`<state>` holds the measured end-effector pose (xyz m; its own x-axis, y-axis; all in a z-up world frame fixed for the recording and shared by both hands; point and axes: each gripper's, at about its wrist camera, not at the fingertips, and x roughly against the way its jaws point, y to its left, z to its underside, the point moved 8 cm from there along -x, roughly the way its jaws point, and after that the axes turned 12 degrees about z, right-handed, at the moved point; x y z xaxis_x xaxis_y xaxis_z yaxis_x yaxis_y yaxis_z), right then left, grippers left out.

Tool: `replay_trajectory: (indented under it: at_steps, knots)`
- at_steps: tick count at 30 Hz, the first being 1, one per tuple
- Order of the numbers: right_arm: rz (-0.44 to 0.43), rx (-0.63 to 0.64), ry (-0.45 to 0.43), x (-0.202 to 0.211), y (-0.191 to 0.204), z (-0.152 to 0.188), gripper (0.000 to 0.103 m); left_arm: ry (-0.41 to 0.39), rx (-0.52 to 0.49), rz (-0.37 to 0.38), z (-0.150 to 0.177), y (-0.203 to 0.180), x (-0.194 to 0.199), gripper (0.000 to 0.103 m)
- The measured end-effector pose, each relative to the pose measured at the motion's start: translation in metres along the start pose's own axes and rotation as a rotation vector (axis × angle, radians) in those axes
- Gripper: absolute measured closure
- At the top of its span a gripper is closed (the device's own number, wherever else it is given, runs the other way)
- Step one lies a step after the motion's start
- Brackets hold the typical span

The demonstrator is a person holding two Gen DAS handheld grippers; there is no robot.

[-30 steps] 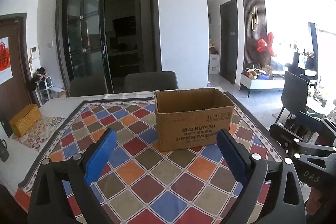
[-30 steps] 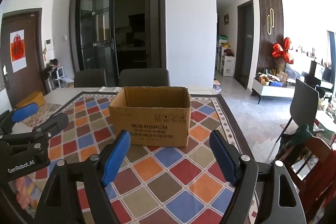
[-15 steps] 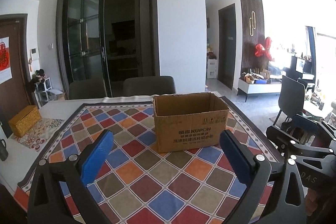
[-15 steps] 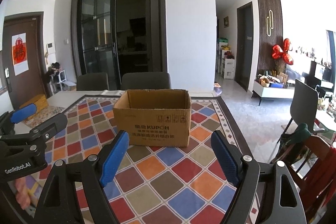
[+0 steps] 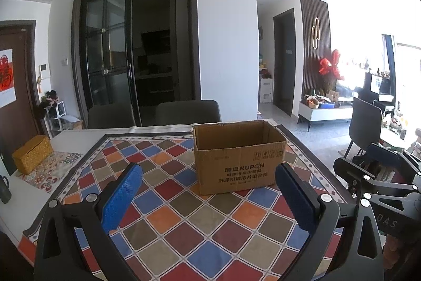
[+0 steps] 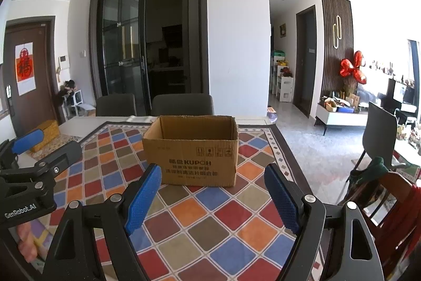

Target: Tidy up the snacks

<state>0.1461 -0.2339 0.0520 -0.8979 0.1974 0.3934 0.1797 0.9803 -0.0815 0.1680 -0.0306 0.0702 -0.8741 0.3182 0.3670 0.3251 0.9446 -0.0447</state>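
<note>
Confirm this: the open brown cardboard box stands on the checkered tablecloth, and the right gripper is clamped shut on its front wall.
Not quite. The open brown cardboard box does stand on the colourful checkered tablecloth, but the right gripper is open and short of it, gripping nothing, as the right wrist view shows.

Tablecloth: diamond check in red, blue, orange, brown and olive, with a dark border. Cardboard box: plain brown, dark printed lettering. Left gripper and right gripper: black frames, blue textured pads. Woven box: yellow.
</note>
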Motion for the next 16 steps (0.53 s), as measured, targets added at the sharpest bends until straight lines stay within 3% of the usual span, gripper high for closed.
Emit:
replay_trajectory:
  at_steps: [16]
  knots:
    - [0.001,0.000,0.000,0.0001,0.0003,0.0002,0.022,-0.002,0.008,-0.007,0.0005,0.0026,0.0007,0.000]
